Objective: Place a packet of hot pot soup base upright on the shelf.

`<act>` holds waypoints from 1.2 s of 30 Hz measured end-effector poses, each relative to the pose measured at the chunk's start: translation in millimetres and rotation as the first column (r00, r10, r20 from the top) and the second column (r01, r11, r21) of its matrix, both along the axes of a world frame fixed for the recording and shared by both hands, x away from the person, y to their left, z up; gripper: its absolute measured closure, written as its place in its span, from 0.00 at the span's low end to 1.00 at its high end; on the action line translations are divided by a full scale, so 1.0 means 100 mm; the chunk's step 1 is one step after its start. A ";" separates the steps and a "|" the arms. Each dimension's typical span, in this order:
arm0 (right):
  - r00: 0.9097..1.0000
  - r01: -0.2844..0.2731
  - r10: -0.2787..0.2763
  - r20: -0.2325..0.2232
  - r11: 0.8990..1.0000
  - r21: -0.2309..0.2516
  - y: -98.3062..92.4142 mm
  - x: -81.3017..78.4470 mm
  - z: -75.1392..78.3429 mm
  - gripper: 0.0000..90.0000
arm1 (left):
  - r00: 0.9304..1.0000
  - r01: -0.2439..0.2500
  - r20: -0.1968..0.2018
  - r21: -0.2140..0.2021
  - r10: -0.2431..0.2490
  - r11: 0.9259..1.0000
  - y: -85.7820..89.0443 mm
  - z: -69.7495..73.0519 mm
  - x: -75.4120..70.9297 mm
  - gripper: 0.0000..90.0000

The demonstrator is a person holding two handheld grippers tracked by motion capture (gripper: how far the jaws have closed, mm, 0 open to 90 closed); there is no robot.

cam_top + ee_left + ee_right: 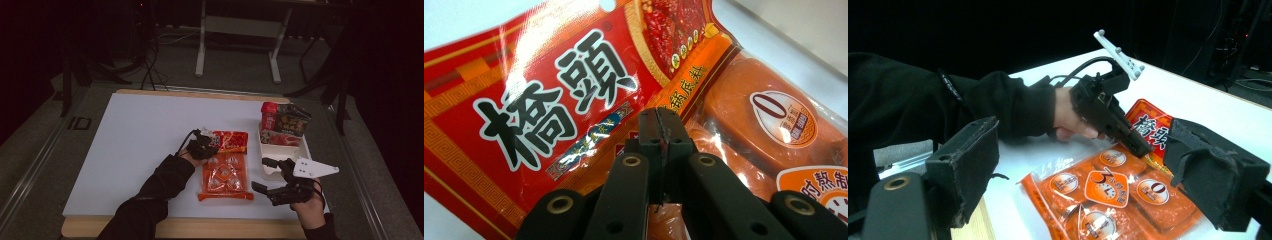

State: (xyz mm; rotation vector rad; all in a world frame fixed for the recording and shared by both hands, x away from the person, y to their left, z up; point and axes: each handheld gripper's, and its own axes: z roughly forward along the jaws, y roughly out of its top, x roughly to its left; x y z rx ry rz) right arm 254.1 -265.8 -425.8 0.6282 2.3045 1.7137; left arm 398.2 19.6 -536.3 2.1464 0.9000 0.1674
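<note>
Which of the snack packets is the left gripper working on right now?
The flat orange-and-red packet lying on the table; the left gripper is at its red header. The other packets stand in the white tray.

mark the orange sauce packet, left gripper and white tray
orange sauce packet (224,176): high view, centre of its clear front.
left gripper (658,125): left gripper view, tips of its shut jaws.
white tray (276,151): high view, bare floor.

Overhead plus two tongs-mounted close-ups
</note>
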 end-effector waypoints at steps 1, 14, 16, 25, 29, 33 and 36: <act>1.000 -0.001 0.001 -0.001 1.000 0.000 0.00 0.00 0.00 0.16 | 1.000 0.004 -0.005 0.000 -0.004 1.000 -0.01 0.00 -0.01 1.00; 1.000 -0.002 0.001 -0.004 1.000 -0.009 0.03 0.00 -0.01 0.16 | 0.995 0.093 -0.031 -0.011 -0.094 0.996 -0.21 0.01 -0.30 1.00; 1.000 -0.001 0.001 -0.004 1.000 -0.007 0.02 0.00 -0.01 0.16 | 0.994 0.100 -0.031 -0.009 -0.100 0.995 -0.20 0.01 -0.31 1.00; 1.000 0.000 0.000 0.025 1.000 -0.028 0.03 0.00 -0.01 0.20 | 0.990 0.143 0.021 -0.108 -0.142 0.984 -0.05 0.21 -0.41 1.00; 0.999 0.022 -0.022 0.035 1.000 -0.008 0.02 0.00 0.00 0.17 | 0.989 0.148 0.047 -0.163 -0.142 0.976 0.06 0.35 -0.47 0.97; 0.998 0.042 -0.043 0.039 0.999 0.020 -0.02 0.01 0.02 0.15 | 0.989 0.143 0.070 -0.185 -0.132 0.972 0.13 0.46 -0.53 0.91; 0.996 0.075 -0.075 0.053 0.997 0.004 -0.04 0.01 0.03 0.15 | 0.989 0.138 0.076 -0.194 -0.125 0.971 0.18 0.49 -0.55 0.89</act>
